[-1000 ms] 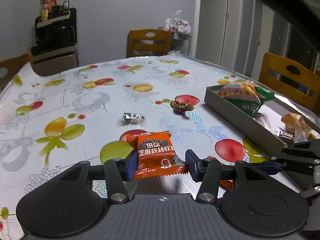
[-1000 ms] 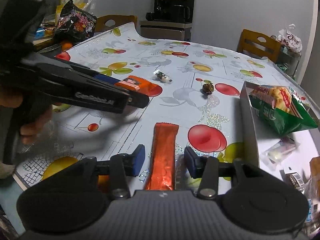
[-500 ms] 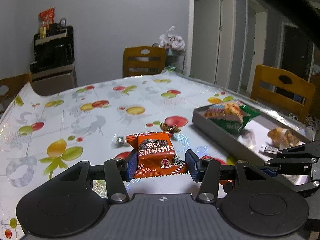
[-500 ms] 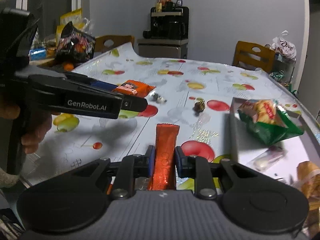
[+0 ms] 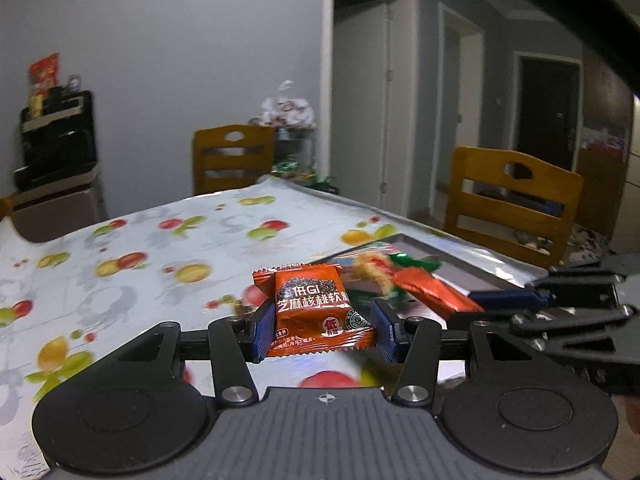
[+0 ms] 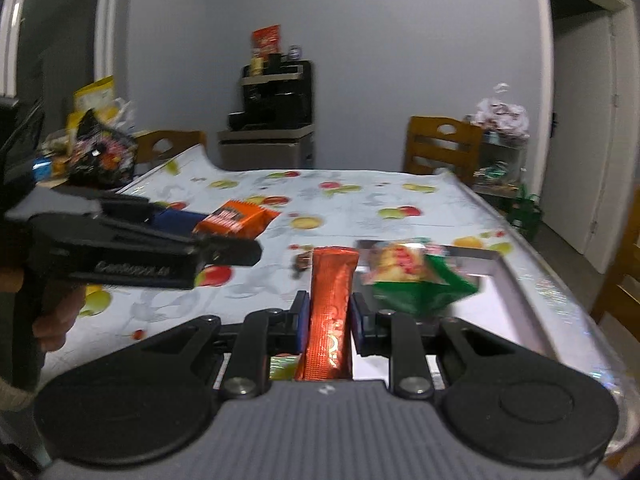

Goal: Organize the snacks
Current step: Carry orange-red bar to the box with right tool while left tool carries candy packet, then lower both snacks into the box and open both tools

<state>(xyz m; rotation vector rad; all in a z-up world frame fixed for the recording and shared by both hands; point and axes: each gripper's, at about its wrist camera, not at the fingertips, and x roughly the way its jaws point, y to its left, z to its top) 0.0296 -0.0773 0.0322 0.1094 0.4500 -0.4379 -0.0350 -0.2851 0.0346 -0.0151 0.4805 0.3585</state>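
Both grippers have risen off the fruit-print tablecloth [image 5: 132, 240] since a second ago, each carrying a snack, and the camera views now take in more of the wall and doors behind the table. Within that second the right gripper [image 6: 330, 322] closed its jaws from a loose straddle onto the long orange stick packet [image 6: 331, 312]; its blue pads now press both long edges of the packet, which stands clear of the table and points forward between the fingers. Left gripper [image 5: 322, 330] is partly open around the square orange snack pack [image 5: 318, 310], with its blue pads clamped on the pack's two sides, as they were before, and the pack lifted above the cloth. Just beyond both grippers lies the grey tray [image 6: 520, 292], holding a green-and-yellow chip bag [image 6: 416, 280]. Motion blurs the tray's other contents.
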